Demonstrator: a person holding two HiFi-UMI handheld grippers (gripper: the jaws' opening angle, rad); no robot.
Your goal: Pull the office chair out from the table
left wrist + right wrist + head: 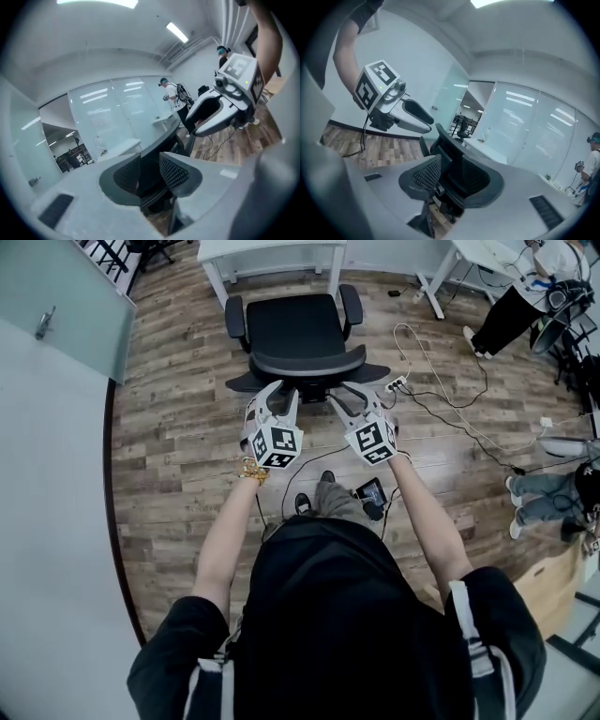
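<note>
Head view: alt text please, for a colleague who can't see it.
A black office chair stands on the wood floor before a white table, its backrest toward the camera. The left gripper and right gripper are held side by side just behind the backrest, jaws apart, gripping nothing.

**Q:** Jaws?

**Me:** My left gripper (149, 173) has its jaws apart and the pads press on nothing. The black office chair (151, 161) shows through the gap, untouched.

**Q:** Around it?

**Me:** There's a white table (123, 146) behind the chair, with a glass wall (117, 108) past that. My right gripper (194, 127) is at upper right, over the wood floor (225, 143). A person (171, 97) stands by the glass and a second person (223, 52) farther right, both tiny.
</note>
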